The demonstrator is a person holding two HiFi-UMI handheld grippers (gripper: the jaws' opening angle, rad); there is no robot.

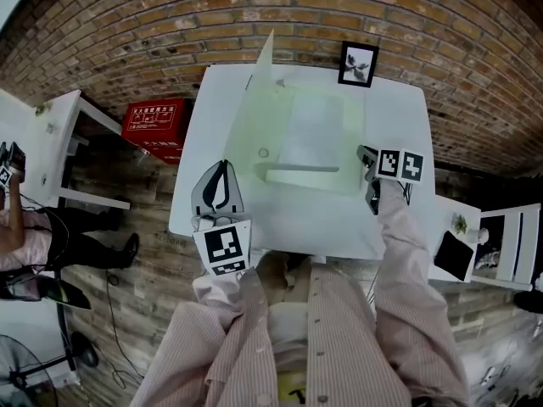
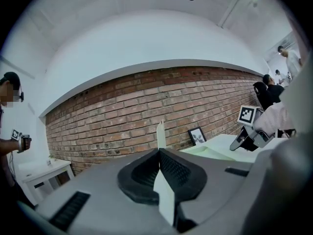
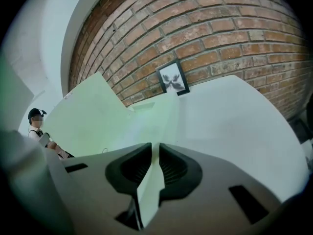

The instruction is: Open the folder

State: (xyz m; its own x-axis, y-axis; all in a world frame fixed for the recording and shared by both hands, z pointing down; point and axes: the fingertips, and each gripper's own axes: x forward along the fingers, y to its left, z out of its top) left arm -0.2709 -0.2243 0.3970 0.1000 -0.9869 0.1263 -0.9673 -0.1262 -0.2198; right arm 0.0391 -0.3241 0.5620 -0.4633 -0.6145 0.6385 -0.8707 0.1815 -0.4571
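A pale green translucent folder (image 1: pixel 310 134) lies on the white table (image 1: pixel 297 227). Its front cover (image 1: pixel 250 121) is lifted on the left side and stands up off the inner pages. My left gripper (image 1: pixel 222 170) is shut on the cover's near edge. In the left gripper view the cover (image 2: pixel 160 131) runs edge-on through the closed jaws (image 2: pixel 159 153). My right gripper (image 1: pixel 366 172) is shut on the folder's right edge, low by the table. In the right gripper view a green sheet (image 3: pixel 149 185) passes between the jaws (image 3: pixel 155 148), and the raised cover (image 3: pixel 88 116) fills the left.
A framed picture (image 1: pixel 358 64) leans on the brick wall at the table's back. A red box (image 1: pixel 155 125) sits on the floor to the left. Small white side tables (image 1: pixel 59 134) (image 1: pixel 509 236) stand on both sides. A person (image 1: pixel 17 227) is at far left.
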